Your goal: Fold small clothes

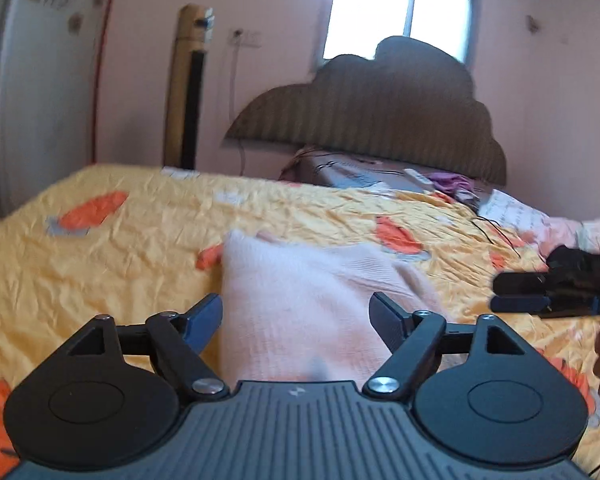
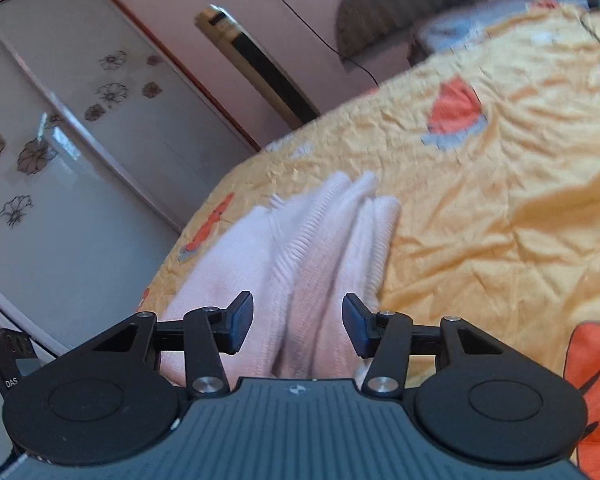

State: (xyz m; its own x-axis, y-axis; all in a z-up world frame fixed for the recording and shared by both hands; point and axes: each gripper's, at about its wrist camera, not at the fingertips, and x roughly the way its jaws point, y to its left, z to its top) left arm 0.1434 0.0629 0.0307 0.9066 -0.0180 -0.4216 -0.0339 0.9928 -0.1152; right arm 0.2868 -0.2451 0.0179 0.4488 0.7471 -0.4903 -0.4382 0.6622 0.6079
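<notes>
Pink knitwear (image 1: 300,300) lies on the yellow bedspread (image 1: 100,264) directly ahead of the left gripper (image 1: 296,320), whose fingers stand wide apart with the cloth passing between and beneath them; nothing is pinched. In the right wrist view the same garment (image 2: 320,248) runs forward from between the right gripper (image 2: 298,322) fingers, bunched into several ribbed layers whose ends fan out just beyond the fingertips; these fingers are also spread, holding nothing, though from the left view that gripper's tips look much nearer together, so how far it gapes is uncertain. My judgement is that the risk lies in those stacked layers: if the right fingers close where they stand, they may catch only the top fold or take all of them at once, and the pile would drag askew. The bedspread is crumpled and soft, so a low grab could also pinch the sheet along with the knit. Both views are blurred, which makes edges hard to judge.
</notes>
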